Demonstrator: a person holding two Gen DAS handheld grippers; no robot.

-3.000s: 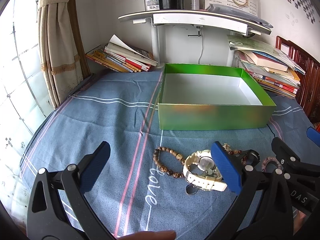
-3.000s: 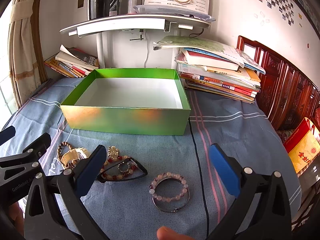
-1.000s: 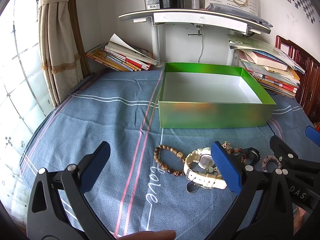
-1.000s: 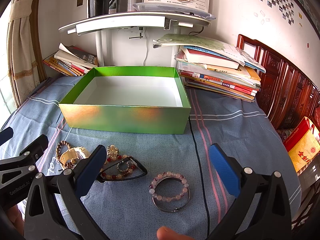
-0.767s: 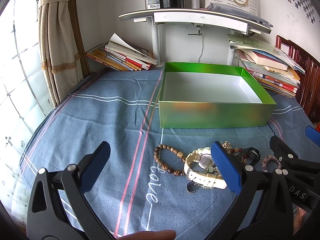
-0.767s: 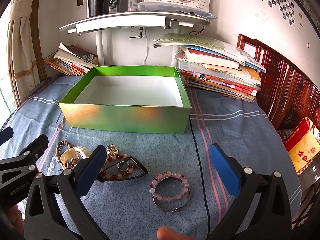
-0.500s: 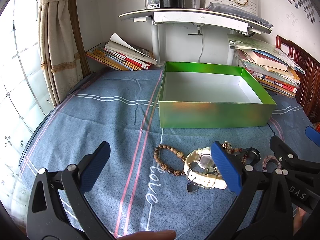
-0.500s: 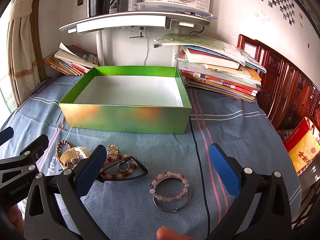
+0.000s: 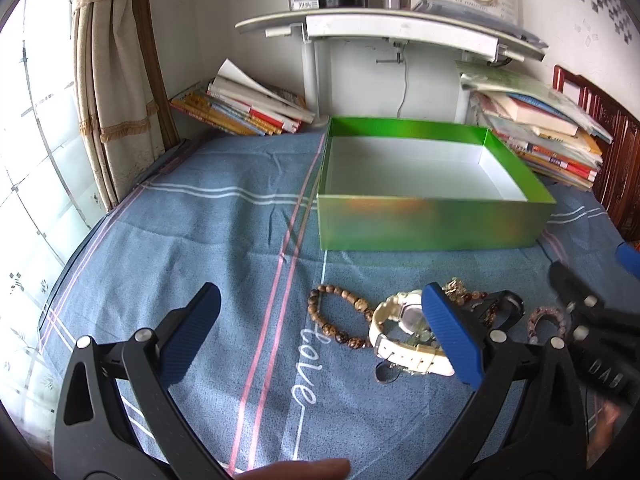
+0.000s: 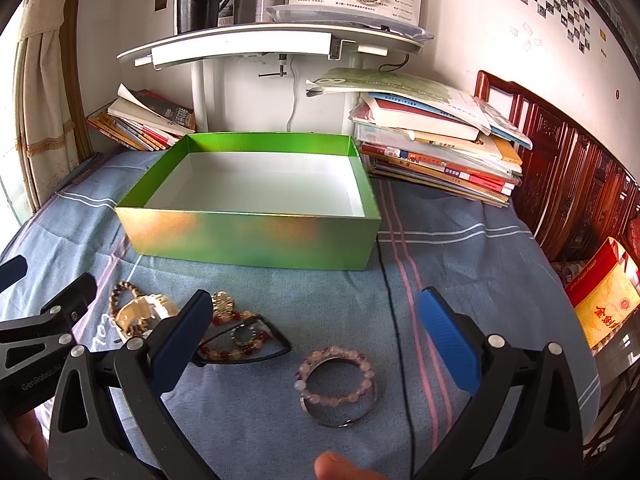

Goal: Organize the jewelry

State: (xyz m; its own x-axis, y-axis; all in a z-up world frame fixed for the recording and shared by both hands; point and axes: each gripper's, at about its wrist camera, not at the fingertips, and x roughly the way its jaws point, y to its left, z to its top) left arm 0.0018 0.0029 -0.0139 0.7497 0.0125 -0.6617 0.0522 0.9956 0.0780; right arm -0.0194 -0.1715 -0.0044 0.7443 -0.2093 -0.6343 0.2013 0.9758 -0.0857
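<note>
Jewelry lay on the blue cloth (image 9: 224,240) in front of our green box (image 10: 256,236): a brown bracelet (image 9: 338,316), a white watch (image 9: 404,340), a pink bracelet (image 10: 336,376). We held our left gripper (image 9: 320,332) and right gripper (image 10: 312,336) above them, both spread wide and holding nothing.

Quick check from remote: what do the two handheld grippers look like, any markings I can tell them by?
Both match: black plastic frames with silver screws and blue textured finger pads. The left gripper shows white "GenRobot" lettering in the right wrist view; the right gripper shows partial letters "DAS". No cables or sleeves visible.
</note>
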